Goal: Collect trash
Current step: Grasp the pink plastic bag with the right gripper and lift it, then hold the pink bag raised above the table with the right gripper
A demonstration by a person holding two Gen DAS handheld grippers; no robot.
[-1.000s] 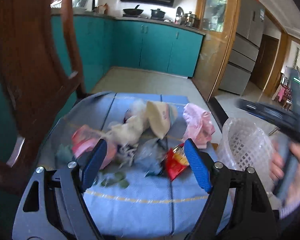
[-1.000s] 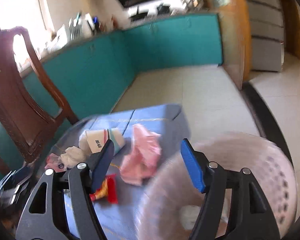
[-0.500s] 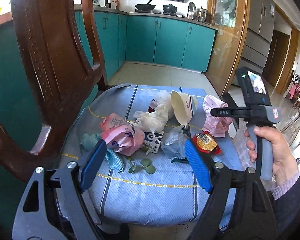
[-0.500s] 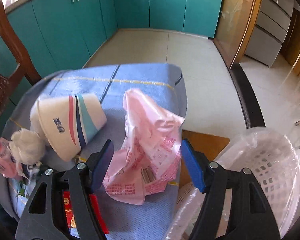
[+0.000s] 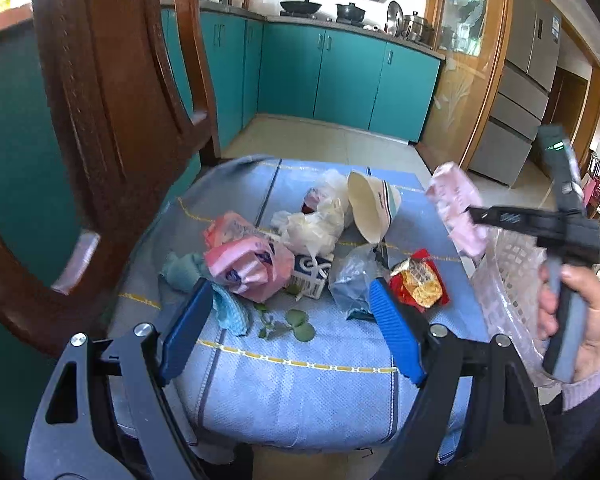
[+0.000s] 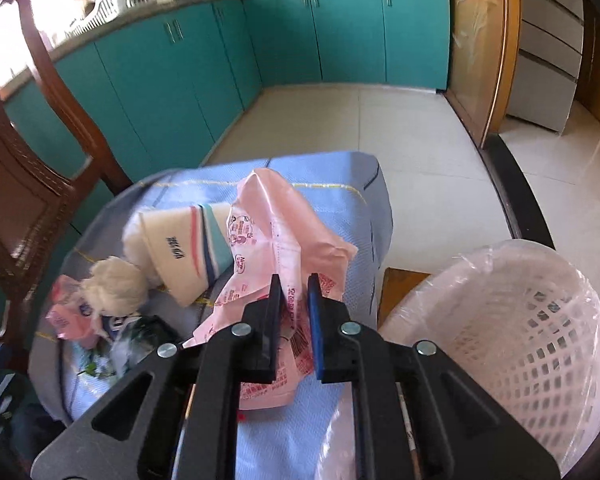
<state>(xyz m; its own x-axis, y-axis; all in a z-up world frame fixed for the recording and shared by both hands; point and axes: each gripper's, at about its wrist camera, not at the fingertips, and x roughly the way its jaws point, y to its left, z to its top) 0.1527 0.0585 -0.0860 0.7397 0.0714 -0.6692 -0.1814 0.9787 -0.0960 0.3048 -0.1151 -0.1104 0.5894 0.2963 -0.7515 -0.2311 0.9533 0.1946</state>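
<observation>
Trash lies heaped on a small table under a blue cloth: a pink wrapper, a milk carton, white crumpled plastic, a paper cup on its side, clear plastic and a red snack packet. My left gripper hangs open above the near side of the heap, holding nothing. My right gripper is closing, its pads pressing on a pink plastic bag at the table's right edge. A white mesh basket lined with clear plastic stands just right of it.
A dark wooden chair stands close on the left of the table. Teal kitchen cabinets line the far wall beyond a tiled floor. A teal cloth and green leaves lie near the front of the heap.
My right gripper's jaws have closed from wide apart onto the pink plastic bag, which has risen a little from the cloth. The left gripper has stayed open over the heap.
</observation>
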